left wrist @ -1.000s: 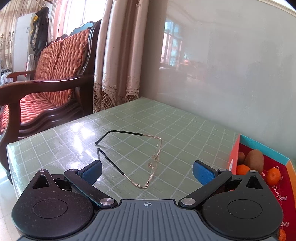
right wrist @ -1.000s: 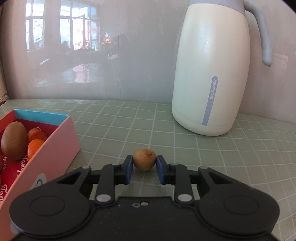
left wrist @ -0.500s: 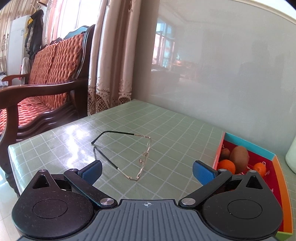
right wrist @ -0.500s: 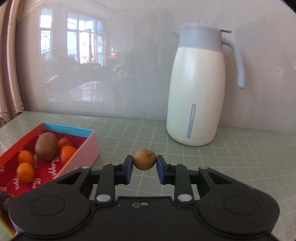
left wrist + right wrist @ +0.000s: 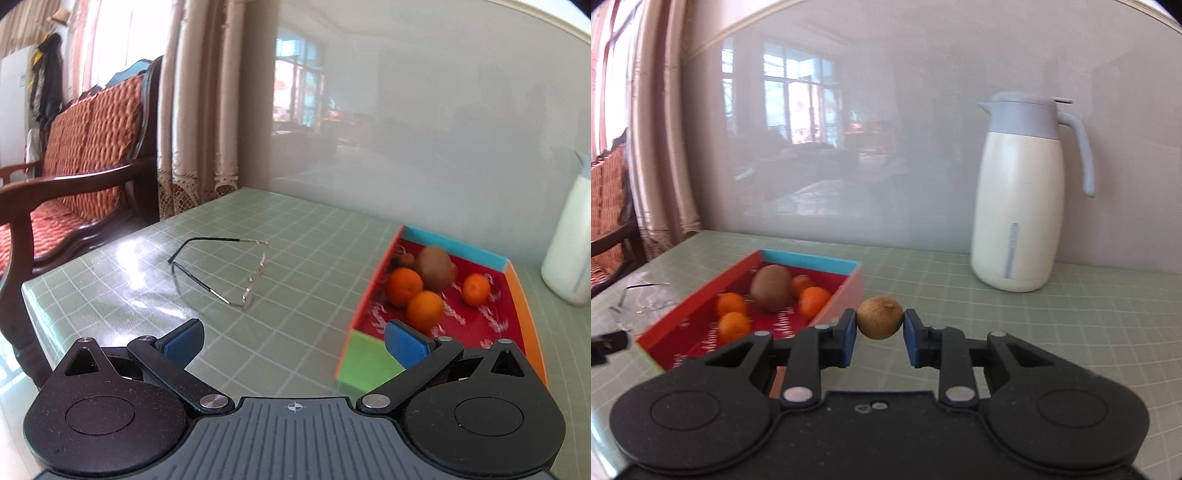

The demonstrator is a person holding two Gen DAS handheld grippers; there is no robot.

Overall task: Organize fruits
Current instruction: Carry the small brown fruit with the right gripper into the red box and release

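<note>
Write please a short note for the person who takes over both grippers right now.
Right gripper: shut on a small brown fruit, held above the table beside the red box.
Left gripper: open, empty, near the box's corner.
Done: kiwi and four oranges lie in the box.
Left: place the held fruit into the box. The glasses lie left of it.

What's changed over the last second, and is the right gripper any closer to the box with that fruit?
The right gripper has lifted the small brown fruit off the table and swung left toward the red box, now beside it. The left gripper has drifted right, bringing the box more into its view. Unchanged: grip on the fruit, left jaws open and empty, glasses, jug and boxed fruit.
</note>
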